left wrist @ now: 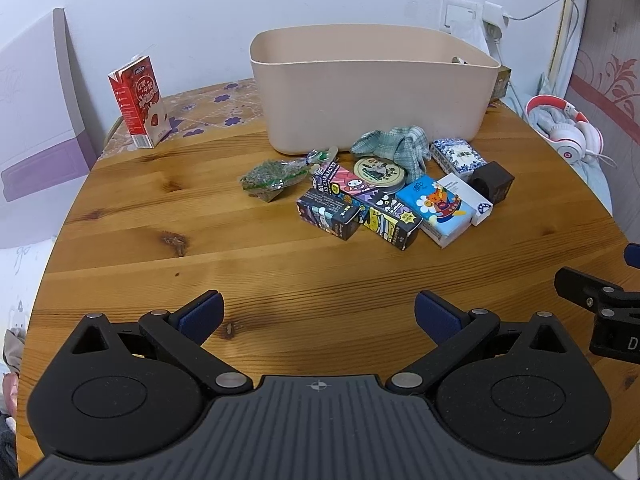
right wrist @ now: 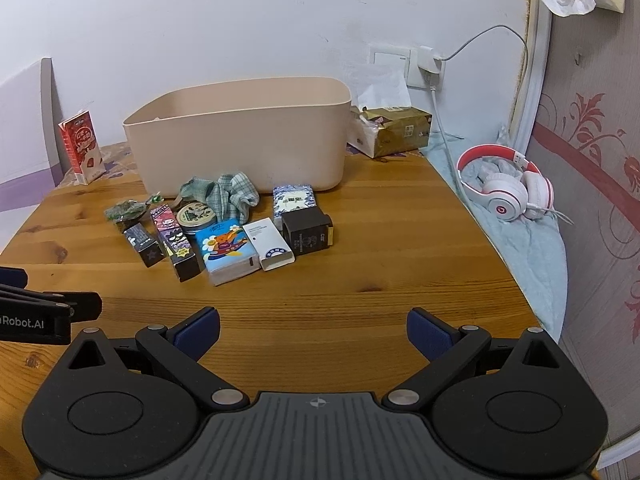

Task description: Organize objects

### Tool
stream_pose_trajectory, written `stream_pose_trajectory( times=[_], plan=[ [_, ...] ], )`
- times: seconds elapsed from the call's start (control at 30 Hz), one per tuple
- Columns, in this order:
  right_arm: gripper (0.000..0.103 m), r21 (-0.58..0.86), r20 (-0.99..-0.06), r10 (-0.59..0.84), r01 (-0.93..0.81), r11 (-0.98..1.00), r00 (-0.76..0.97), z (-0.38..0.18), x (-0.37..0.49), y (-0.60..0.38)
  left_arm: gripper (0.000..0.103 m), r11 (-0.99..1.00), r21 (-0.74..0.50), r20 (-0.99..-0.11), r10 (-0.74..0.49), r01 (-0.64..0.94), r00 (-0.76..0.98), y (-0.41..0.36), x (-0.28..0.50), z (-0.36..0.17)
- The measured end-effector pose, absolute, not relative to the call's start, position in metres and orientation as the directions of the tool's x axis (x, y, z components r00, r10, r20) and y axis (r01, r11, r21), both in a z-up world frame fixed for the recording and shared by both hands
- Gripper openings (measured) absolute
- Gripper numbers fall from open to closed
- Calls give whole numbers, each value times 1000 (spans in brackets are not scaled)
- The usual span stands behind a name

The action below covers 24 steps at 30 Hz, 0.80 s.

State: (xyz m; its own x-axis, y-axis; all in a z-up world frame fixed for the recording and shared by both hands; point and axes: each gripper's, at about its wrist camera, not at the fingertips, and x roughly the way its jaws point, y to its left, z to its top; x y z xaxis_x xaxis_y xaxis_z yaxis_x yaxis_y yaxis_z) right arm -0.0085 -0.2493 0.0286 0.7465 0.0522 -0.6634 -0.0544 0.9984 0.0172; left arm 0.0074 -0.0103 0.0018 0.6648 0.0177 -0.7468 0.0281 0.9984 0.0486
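Note:
A beige plastic bin (left wrist: pixel 372 92) (right wrist: pixel 240 140) stands at the back of the wooden table (left wrist: pixel 240 248). In front of it lies a cluster: a checked cloth (left wrist: pixel 394 146), a round tin (left wrist: pixel 379 172), a bag of dried greens (left wrist: pixel 272 178), cartoon boxes (left wrist: pixel 360 204), a blue tissue pack (left wrist: pixel 436 210) (right wrist: pixel 228 252), a white box (right wrist: pixel 270 244), a black box (right wrist: pixel 306 230) and a blue-white patterned box (right wrist: pixel 294 200). My left gripper (left wrist: pixel 319 314) is open and empty, well short of the cluster. My right gripper (right wrist: pixel 313 330) is open and empty too.
A red milk carton (left wrist: pixel 140 102) stands at the back left. A tissue pack (right wrist: pixel 394 130) lies behind the bin on the right. Red-white headphones (right wrist: pixel 506 188) rest on a blue cloth off the table's right edge. A cable hangs from the wall socket (right wrist: pixel 432 62).

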Motion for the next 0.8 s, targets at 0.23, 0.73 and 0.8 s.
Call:
stream_pose_trajectory(
  times=[0.23,0.73,0.8],
  plan=[
    [102,15,-661,52,-56,998,749,29,-4,-251,103,999,42,-749,17,23,662,-8,11,-2],
    [98,11,-647,62,-71,997,760,28,19,-257,103,999,24,-740,-12,45,673,-9,34,-5],
    [97,13,-645,68,-78,997,761,27,26,-259,103,998,24,-736,-17,51,677,-10,40,-5]
  ],
)
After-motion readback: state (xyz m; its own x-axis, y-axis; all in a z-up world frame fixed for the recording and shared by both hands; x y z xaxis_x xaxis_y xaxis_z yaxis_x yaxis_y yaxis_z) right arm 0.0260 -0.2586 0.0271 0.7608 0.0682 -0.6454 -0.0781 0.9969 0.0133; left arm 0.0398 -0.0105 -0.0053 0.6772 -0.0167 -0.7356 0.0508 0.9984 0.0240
